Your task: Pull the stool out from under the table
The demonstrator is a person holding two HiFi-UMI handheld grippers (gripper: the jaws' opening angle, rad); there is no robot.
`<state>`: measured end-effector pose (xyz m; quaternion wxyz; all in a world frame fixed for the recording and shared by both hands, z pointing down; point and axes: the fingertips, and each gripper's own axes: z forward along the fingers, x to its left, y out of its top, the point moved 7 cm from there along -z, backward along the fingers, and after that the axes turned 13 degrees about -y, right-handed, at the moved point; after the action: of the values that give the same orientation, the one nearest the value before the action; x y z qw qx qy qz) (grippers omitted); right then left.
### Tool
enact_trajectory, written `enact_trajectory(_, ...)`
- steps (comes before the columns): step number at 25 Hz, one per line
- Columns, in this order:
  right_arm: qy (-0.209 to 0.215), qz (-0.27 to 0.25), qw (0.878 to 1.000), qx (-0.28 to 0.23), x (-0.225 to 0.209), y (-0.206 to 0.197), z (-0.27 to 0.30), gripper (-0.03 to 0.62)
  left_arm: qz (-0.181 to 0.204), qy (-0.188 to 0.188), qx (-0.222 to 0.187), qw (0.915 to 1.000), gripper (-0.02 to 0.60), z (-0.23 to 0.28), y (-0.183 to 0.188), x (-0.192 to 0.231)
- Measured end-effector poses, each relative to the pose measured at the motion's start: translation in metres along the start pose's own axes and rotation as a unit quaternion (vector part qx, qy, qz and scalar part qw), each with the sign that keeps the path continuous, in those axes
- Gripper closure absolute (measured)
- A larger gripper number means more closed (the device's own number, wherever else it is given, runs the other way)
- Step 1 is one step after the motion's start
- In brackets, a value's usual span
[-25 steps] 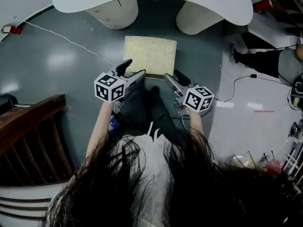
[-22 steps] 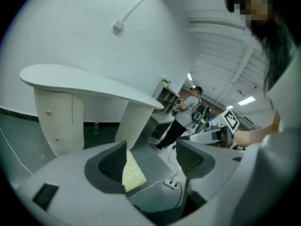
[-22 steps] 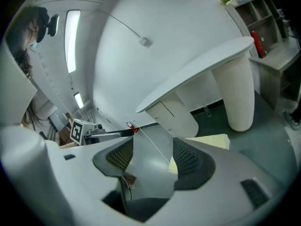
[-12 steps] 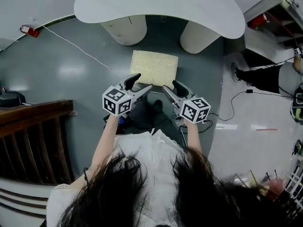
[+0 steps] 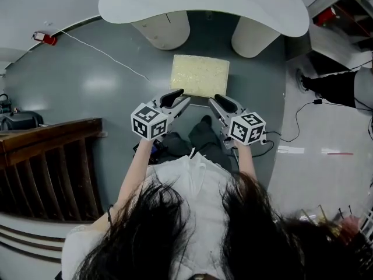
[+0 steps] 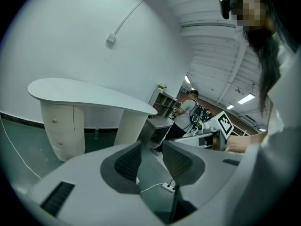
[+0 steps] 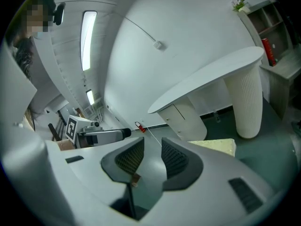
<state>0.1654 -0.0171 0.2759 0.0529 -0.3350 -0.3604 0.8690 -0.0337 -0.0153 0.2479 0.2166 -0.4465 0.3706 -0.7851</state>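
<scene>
The stool (image 5: 200,74) has a square cream top and stands on the grey floor just in front of the white table (image 5: 204,2), clear of its edge. My left gripper (image 5: 176,97) hovers just short of the stool's near left corner. My right gripper (image 5: 221,102) hovers by the near right corner. Both pairs of jaws are closing, with a narrow gap and nothing between them. In the left gripper view the left gripper (image 6: 146,157) points past the table (image 6: 84,95). The right gripper (image 7: 153,157) has the stool (image 7: 216,146) low at its right.
Two round white table legs (image 5: 166,31) stand behind the stool. A dark wooden railing (image 5: 46,150) runs along the left. A white cable (image 5: 105,54) crosses the floor to a red object (image 5: 44,38). A person (image 5: 341,80) and a black cord (image 5: 291,115) are at the right.
Both grippers' jaws have narrowed from wide apart. The grippers have drawn slightly back from the stool's near edge, and the head view has shifted.
</scene>
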Motion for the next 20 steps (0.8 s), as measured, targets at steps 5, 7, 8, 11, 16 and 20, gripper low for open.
enact_trajectory(5,-0.012,-0.003,1.000,-0.015,0.020,-0.003,-0.003,0.485,0.006,-0.017,-0.001,0.9998,0.457,-0.021,-0.004,-0.007)
enact_trajectory(7,-0.015,-0.004,1.000,-0.023,0.035,-0.008,-0.003,0.487,0.011,-0.021,-0.004,0.9997,0.459,-0.036,-0.008,-0.010)
enact_trajectory(8,-0.018,-0.004,0.999,-0.027,0.043,-0.012,-0.004,0.487,0.014,-0.024,-0.005,0.9996,0.459,-0.044,-0.011,-0.012)
enact_trajectory(11,-0.028,-0.003,0.999,-0.039,0.068,-0.025,-0.008,0.490,0.020,-0.038,-0.008,0.9990,0.459,-0.067,-0.020,-0.019)
enact_trajectory(16,-0.042,0.007,0.997,-0.060,0.112,-0.048,-0.016,0.497,0.026,-0.058,-0.009,0.9980,0.459,-0.106,-0.038,-0.028)
enact_trajectory(20,-0.049,0.000,0.996,-0.072,0.148,-0.069,-0.023,0.503,0.035,-0.077,-0.015,0.9963,0.459,-0.130,-0.051,-0.039)
